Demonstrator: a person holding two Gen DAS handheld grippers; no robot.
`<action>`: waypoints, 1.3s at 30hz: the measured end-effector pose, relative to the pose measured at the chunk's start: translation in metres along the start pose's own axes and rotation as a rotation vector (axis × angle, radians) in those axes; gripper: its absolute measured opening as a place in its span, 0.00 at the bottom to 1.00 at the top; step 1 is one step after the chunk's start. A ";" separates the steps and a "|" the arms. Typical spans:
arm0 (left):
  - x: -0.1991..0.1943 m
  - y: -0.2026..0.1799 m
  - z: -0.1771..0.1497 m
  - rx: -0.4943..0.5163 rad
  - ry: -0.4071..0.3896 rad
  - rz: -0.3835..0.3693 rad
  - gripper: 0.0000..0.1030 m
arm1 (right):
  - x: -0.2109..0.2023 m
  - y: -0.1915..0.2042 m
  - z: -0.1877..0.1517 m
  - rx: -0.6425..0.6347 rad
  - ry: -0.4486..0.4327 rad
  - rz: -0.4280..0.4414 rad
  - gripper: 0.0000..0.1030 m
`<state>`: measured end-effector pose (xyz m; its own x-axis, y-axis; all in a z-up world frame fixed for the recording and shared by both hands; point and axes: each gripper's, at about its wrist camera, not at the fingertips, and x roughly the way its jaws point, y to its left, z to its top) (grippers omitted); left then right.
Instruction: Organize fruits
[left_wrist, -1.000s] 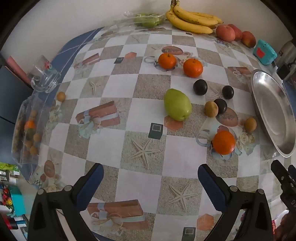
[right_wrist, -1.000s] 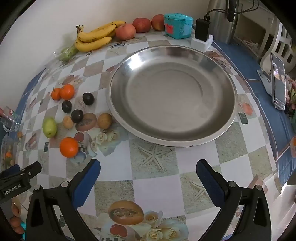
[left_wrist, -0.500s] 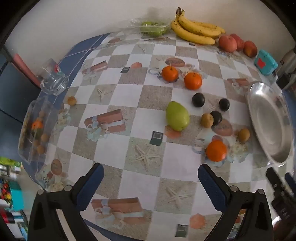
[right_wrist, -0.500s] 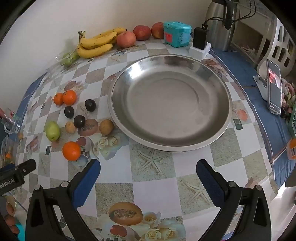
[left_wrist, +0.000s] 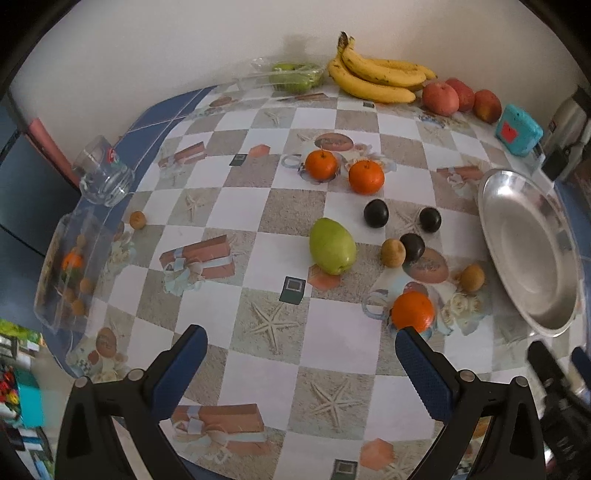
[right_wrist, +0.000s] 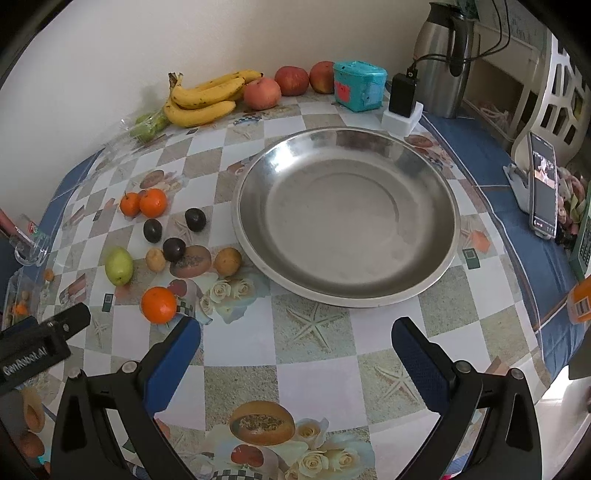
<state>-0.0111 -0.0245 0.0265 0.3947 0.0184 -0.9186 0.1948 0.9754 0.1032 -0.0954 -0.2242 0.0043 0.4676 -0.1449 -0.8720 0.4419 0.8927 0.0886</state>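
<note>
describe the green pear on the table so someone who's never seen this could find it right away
Start at the big steel plate and look left to the loose fruit beside it. The green pear lies at that cluster's far-left edge, the only green piece among oranges, dark plums and small brown fruits, and the largest.

Both wrist cameras look down from the near edge toward the far wall, sharing the loose fruits (left_wrist: 332, 245) and steel plate (right_wrist: 436, 177).

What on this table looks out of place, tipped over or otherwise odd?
One thing stands out: the clear glass mug lies on its side at the table's far left edge. The small round brown fruit sits alone near it, away from the cluster. The large round steel plate holds no fruit yet.
</note>
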 end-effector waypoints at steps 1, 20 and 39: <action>0.001 0.000 0.000 0.007 -0.001 -0.001 1.00 | -0.001 -0.002 0.000 0.008 -0.006 0.002 1.00; 0.008 0.013 0.001 -0.020 0.006 -0.041 1.00 | -0.001 -0.013 0.008 0.047 -0.053 -0.034 1.00; 0.012 0.015 0.000 -0.031 0.032 -0.045 1.00 | 0.001 -0.007 0.007 0.006 -0.034 -0.024 1.00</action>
<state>-0.0040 -0.0100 0.0171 0.3571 -0.0189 -0.9339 0.1831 0.9818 0.0501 -0.0923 -0.2338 0.0060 0.4829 -0.1809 -0.8568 0.4579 0.8862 0.0710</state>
